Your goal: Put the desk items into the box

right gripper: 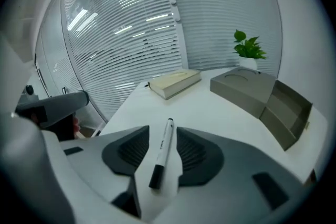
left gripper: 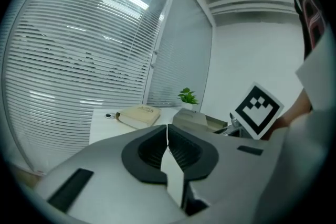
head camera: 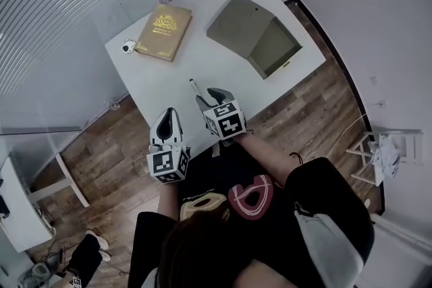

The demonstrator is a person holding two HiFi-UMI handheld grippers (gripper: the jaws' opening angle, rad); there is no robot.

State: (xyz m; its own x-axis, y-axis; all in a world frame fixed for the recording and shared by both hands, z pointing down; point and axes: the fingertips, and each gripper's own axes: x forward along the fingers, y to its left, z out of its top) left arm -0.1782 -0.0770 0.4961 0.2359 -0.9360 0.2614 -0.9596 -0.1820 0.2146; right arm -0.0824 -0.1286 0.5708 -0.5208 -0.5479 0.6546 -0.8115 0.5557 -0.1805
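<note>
White marker (right gripper: 161, 153) lies on surface (right gripper: 210, 107) at lower centre, between wide-apart right tongs (right gripper: 163, 136), not gripped; left tongs (left gripper: 167, 139) closed together, empty; cardboard box (right gripper: 273, 105) at right

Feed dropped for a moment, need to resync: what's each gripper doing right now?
Left gripper: closed, holding nothing.
Right gripper: open, with the marker between its jaws, not gripped.

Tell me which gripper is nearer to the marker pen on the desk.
Right. The right gripper has open jaws either side of the pen; the left gripper, shut, is farther back by the desk edge.
</note>
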